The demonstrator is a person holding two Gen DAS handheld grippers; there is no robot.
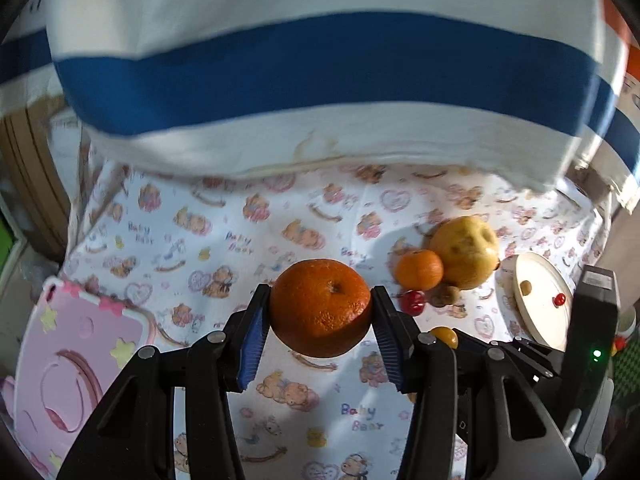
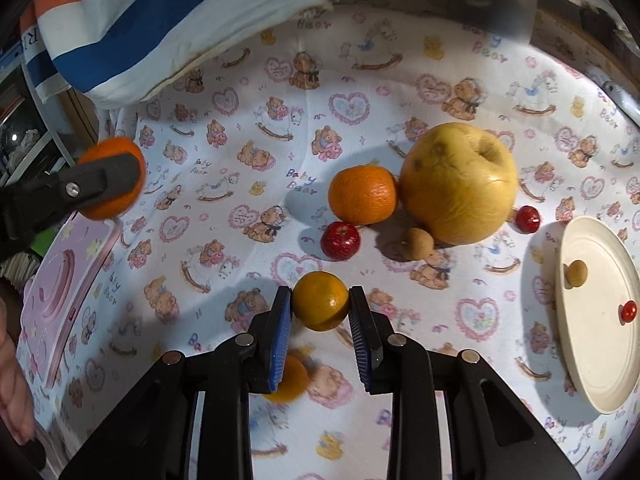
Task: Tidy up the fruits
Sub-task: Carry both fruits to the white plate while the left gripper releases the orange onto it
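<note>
My left gripper [image 1: 321, 294] is shut on a large orange [image 1: 320, 320], its blue pads pressing both sides; the fruit hangs over the bear-print cloth [image 1: 200, 240]. In the right wrist view that orange [image 2: 114, 150] shows at the far left behind a left finger [image 2: 104, 180]. A small yellow-orange citrus [image 2: 320, 300] sits squeezed between the pads of my right gripper [image 2: 320, 294], which is shut on it. A mandarin [image 2: 362, 194], a big yellow fruit [image 2: 458, 184], a small red apple [image 2: 340, 240] and a brown nut-like fruit [image 2: 418, 244] lie grouped beyond it.
A cream plate [image 2: 600, 360] at the right holds a brown ball [image 2: 576, 273] and a red berry [image 2: 628, 312]. Another red fruit [image 2: 527, 219] lies beside it. An orange fruit [image 2: 294, 380] lies under my right fingers. A pink tray [image 2: 60, 280] sits left, striped fabric [image 1: 320, 80] behind.
</note>
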